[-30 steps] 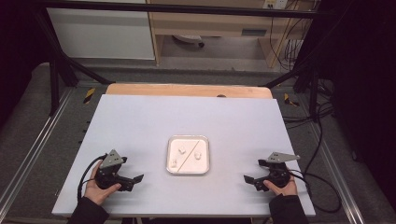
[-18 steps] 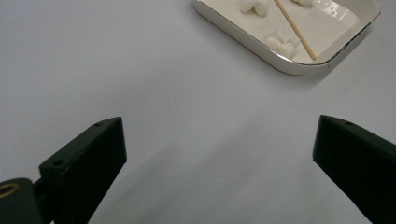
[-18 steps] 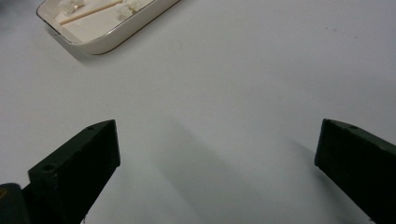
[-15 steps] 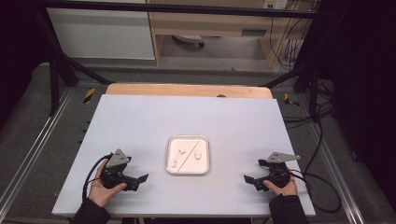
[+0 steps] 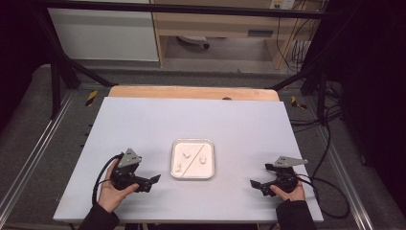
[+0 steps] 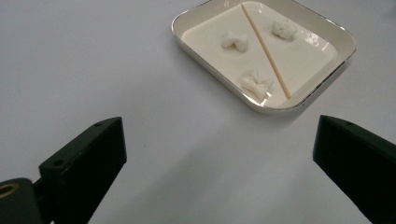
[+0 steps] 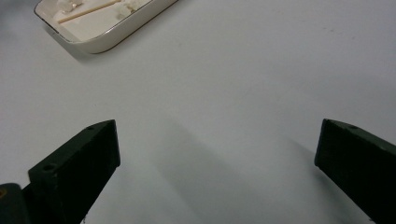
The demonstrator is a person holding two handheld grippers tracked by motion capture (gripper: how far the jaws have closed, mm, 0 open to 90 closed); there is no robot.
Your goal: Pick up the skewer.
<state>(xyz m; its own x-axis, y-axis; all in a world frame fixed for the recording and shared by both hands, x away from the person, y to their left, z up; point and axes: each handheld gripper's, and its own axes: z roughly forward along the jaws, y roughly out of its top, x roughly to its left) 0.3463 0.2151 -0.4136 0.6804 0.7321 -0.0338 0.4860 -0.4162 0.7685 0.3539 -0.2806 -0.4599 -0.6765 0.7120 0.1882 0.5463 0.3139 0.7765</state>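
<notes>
- Plainly, nothing is begun: the white table [image 5: 143, 120] bears one shallow cream tray [image 5: 209, 173] at its middle, untouched
- Left gripper [image 5: 154, 180] rests near the tray's left side, jaws spread wide and empty; right gripper [image 5: 254, 184] sits well apart on the other side, equally wide and empty
- Inside the tray a thin wooden stick [image 6: 265, 50] lies diagonally
- Three small white crumbly lumps [image 6: 235, 40] lie around the stick, two on one side, one on the other; all handling is left to do

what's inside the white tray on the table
The tray holds three small white lumps and a thin wooden stick lying diagonally across it. Nothing covers them; what the lumps are cannot be told.
</notes>
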